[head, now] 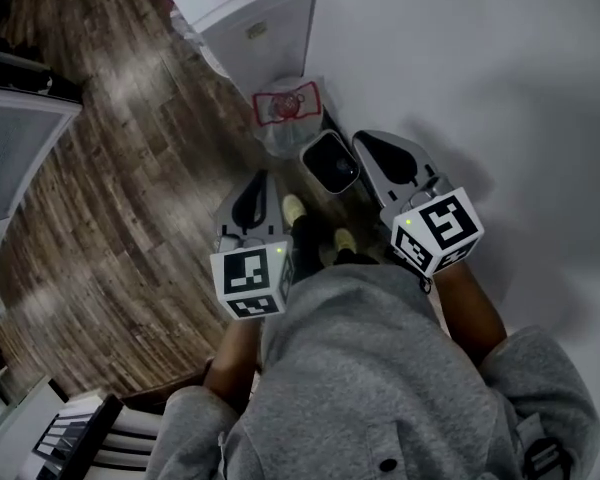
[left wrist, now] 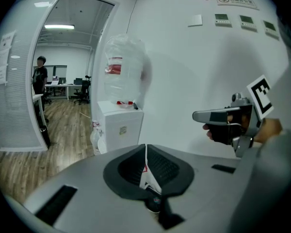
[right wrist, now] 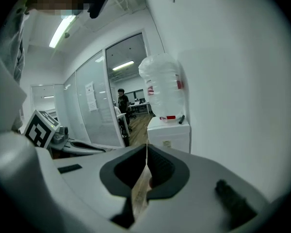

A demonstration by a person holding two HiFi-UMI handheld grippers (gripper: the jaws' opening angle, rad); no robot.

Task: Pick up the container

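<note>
Now | container (head: 330, 163) on floor (head: 130, 168) between left gripper (head: 263, 176) and right gripper (head: 363, 140) | both jaws together, empty

Floor (head: 110, 168) brown wood-grain. Wall (head: 500, 68) white. Sweater (head: 380, 368) grey. Container (head: 330, 163) black, pale rim. Marker cubes (head: 252, 280) black-white squares.

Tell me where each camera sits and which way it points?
Head view: on the person's head, facing steeply down at floor, container, water dispenser; sweatshirt, left gripper, right gripper show.
Left gripper view: on the left gripper, looking along shut jaws at the water dispenser; right gripper shows.
Right gripper view: on the right gripper, facing the water dispenser; left gripper shows.
Shared: both gripper views see the water dispenser.
</note>
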